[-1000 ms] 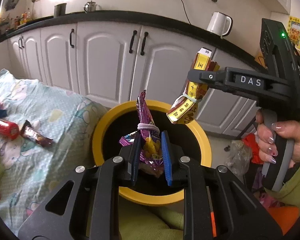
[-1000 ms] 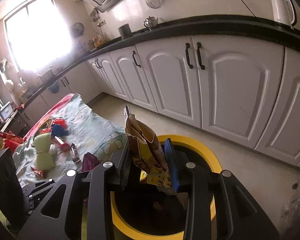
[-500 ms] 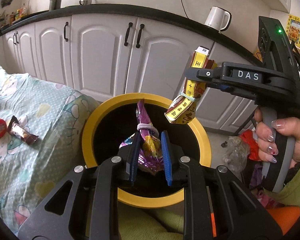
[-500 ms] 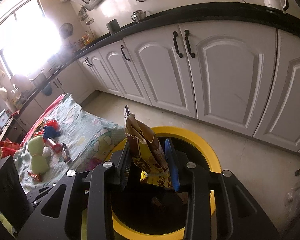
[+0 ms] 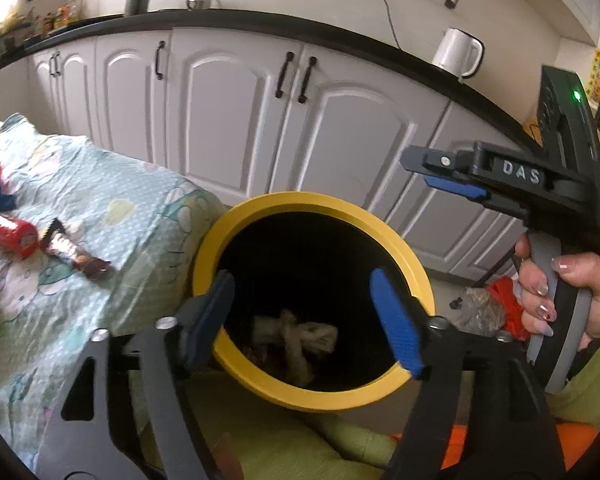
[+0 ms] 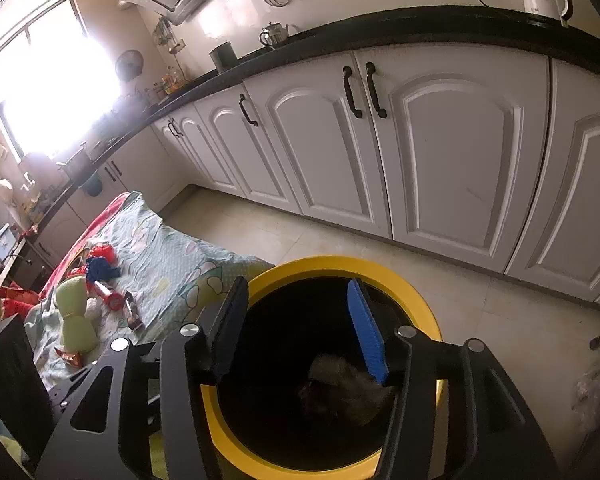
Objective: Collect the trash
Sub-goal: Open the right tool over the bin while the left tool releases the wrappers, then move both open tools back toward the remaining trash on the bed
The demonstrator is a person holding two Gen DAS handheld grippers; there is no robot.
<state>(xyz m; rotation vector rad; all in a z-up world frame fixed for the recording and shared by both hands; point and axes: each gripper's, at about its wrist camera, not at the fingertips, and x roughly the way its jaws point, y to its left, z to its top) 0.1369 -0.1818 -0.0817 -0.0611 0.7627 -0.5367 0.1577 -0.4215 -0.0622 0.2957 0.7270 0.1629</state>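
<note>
Both grippers open and empty over the yellow-rimmed bin.

Your left gripper has its jaws spread wide, nothing between them, framing the mouth of the bin. Your right gripper is likewise spread wide and empty above the same bin. The trash lies at the bottom of the bin, below both sets of fingers and apart from them; it shows as pale crumpled shapes in the dark interior, too dim to identify. More wrappers, including a brown one, lie on the patterned cloth left of the bin.
</note>
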